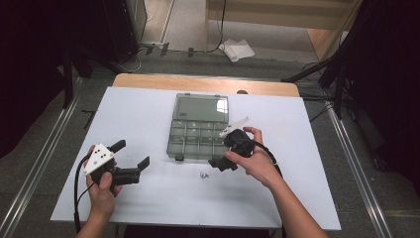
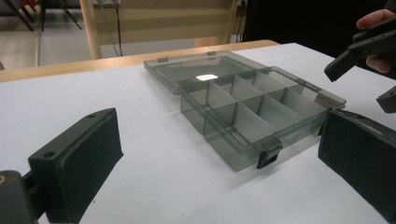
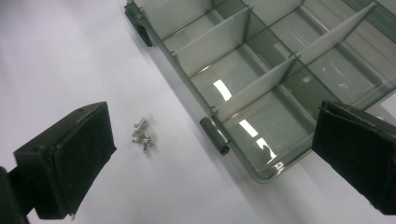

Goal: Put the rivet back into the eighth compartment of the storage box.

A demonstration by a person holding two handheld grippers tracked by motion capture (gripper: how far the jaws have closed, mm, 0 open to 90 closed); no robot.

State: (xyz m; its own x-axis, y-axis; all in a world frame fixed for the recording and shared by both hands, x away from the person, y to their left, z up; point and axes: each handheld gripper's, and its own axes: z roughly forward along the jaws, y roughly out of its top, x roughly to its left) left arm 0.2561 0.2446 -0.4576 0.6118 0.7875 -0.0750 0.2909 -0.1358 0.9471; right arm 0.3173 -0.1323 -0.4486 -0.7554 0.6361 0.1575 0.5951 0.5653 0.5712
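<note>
A clear grey compartment box (image 1: pixel 198 130) lies in the middle of the white table with its lid folded back flat; its compartments (image 3: pixel 261 60) look empty. A small cluster of silver screws (image 1: pixel 203 175) lies on the table just in front of the box's near edge. My right gripper (image 1: pixel 224 152) hovers over the box's near right corner, open, with the screws (image 3: pixel 141 135) and that corner between its jaws. My left gripper (image 1: pixel 131 154) is open at the front left, aimed at the box (image 2: pixel 243 107), with nothing in it. The right gripper (image 2: pixel 366 79) appears far right in the left gripper view.
The white table top (image 1: pixel 148 193) sits on a wooden table whose far edge (image 1: pixel 208 83) shows behind it. Black latches (image 3: pixel 215 136) stick out from the box's near wall. Cables and a white paper (image 1: pixel 236 49) lie on the floor beyond.
</note>
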